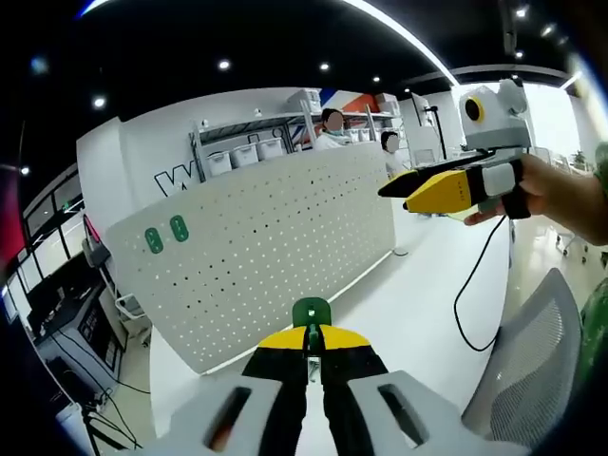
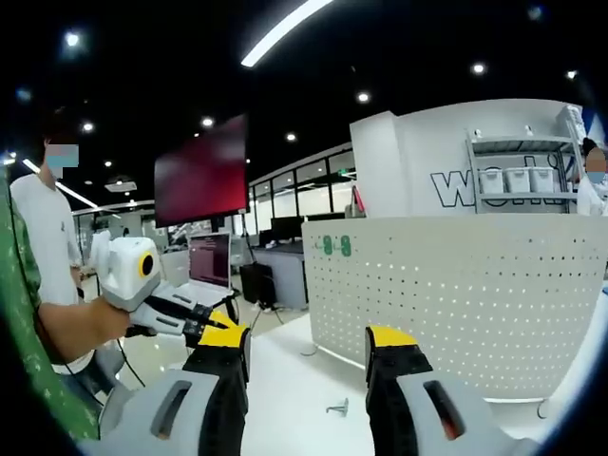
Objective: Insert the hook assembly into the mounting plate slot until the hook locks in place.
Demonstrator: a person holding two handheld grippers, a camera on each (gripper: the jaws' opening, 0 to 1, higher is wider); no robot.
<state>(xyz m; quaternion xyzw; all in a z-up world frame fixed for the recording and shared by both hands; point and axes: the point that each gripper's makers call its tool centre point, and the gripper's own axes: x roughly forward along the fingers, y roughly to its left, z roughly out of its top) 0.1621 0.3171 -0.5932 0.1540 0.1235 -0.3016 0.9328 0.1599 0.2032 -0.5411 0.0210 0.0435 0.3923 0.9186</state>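
Open-plan office, dark ceiling, lights on.
Light strip (image 2: 285,30) and spotlights glow overhead; a white wall (image 2: 418,161) backs the shelving (image 2: 518,176), a red screen (image 2: 201,171) hangs left, and a mesh chair (image 1: 532,351) sits by the white table (image 1: 408,304).

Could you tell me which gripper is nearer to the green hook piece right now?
Left. The left gripper is shut on the green hook piece, held in front of the pegboard. The right gripper is raised apart from it, up beside the pegboard's far end.
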